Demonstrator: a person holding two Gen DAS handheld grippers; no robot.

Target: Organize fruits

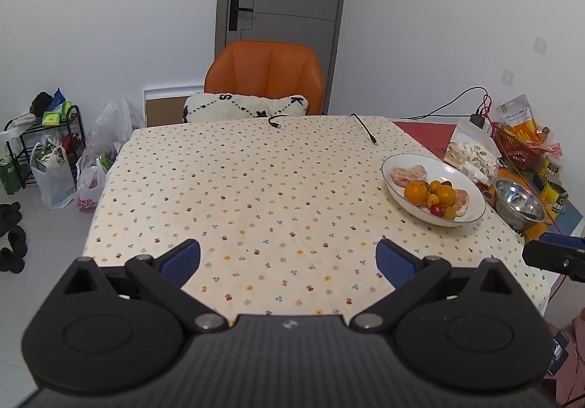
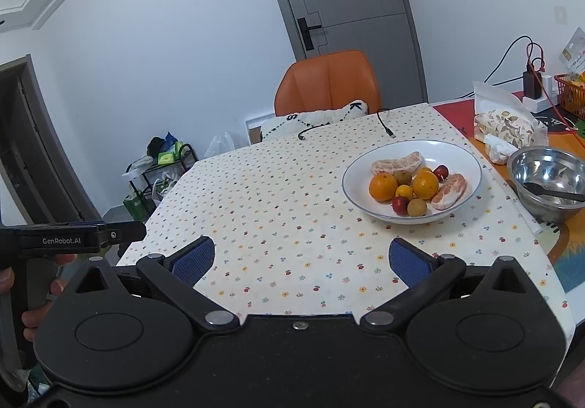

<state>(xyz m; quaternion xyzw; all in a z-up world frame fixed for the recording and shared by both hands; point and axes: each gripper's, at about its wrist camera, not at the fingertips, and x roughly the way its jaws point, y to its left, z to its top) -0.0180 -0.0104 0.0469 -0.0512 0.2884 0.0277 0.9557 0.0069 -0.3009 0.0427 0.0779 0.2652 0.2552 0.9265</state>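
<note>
Both the left tongs [image 1: 289, 260] and the right tongs [image 2: 301, 260] hang spread wide and empty above the near edge of the counter [image 2: 278, 196]. Beyond the right tongs sits the white bowl [image 2: 471, 161], holding 2 oranges [image 2: 382, 187], peeled citrus segments [image 2: 396, 162] and small red fruits [image 2: 400, 205]. Just right of the bowl stands a steel bowl [image 2: 541, 166]. Behind the counter is an orange chair [image 2: 327, 80].

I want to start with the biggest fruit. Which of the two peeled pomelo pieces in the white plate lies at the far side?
The longer peeled piece lies at the white plate's far rim; the other sits nearer, beside an orange.
</note>
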